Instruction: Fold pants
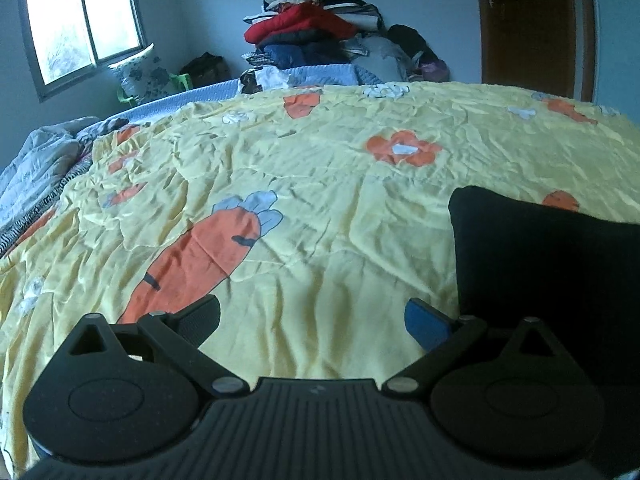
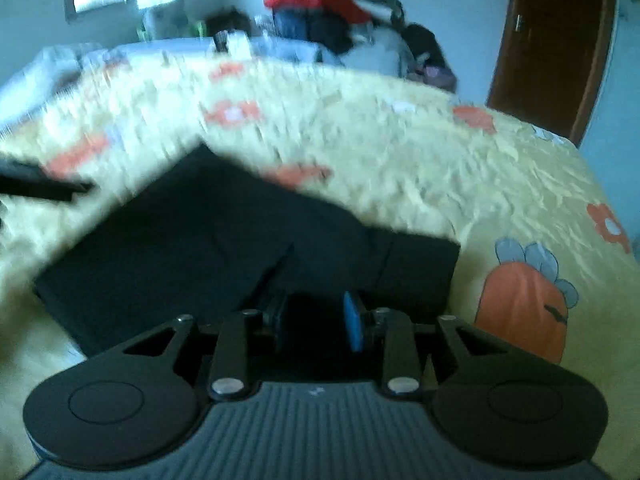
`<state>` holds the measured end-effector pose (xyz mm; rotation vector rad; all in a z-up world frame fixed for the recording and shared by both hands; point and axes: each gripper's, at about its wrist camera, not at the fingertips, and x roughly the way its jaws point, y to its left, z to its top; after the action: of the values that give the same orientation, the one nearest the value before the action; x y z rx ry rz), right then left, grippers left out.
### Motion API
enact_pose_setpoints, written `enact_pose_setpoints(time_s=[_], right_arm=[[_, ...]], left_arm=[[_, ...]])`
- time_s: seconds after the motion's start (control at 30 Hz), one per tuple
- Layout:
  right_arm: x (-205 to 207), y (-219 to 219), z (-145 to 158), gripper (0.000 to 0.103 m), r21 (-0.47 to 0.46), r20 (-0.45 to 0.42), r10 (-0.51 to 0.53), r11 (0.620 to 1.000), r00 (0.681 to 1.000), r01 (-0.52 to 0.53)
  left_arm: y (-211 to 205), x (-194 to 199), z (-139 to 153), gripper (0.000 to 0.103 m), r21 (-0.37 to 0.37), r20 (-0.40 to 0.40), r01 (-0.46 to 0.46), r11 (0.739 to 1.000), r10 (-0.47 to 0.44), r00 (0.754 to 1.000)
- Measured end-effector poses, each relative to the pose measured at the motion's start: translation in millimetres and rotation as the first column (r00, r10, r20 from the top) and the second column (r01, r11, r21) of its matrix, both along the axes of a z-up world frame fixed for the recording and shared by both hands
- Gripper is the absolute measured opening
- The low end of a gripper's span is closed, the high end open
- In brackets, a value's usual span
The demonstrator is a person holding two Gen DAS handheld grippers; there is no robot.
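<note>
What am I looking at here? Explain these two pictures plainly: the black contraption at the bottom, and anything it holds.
Each picture comes from a camera on a hand-held two-finger gripper, looking along its fingers. The left gripper is wide open over a yellow carrot-print bedsheet, holding nothing. The right gripper, in a blurred picture, has its jaws narrowly apart over the folded black pants; nothing is clearly pinched. The pants lie on the sheet, at the left view's right edge. Behind are a clothes pile, a window and a brown door.
</note>
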<state>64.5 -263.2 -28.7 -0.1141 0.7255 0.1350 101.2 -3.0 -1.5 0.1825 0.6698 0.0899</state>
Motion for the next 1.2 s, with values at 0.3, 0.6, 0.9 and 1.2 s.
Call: enact_pose_setpoints(time_s=[0.3,0.6,0.9,1.2], right_arm=[[44,45,15,0.03,0.107,0.002,0.095,0.99,0.995,-0.094],[95,87,13,0.03,0.091,-0.011,0.148,0.985,0.989,-0.146],[161,133,-11,0.03,0.064,-0.09,0.198,0.979,0.976,-0.192],[144,113,2,0.031,0.12,-0.075,0.195,0.975,0.978,-0.186]], left_arm=[[-34,-21,-2,0.1,-0.026,0.005,0.139,0.99,-0.139,0.99],[-39,-38,-9,0.1,0.055,0.026,0.19,0.98,-0.191,0.981],[-36,-35,-8,0.101,0.002,0.012,0.216,0.976,-0.216,0.976],[-42,-33,-6,0.101,-0.035,0.008,0.209,0.977,-0.209,0.978]])
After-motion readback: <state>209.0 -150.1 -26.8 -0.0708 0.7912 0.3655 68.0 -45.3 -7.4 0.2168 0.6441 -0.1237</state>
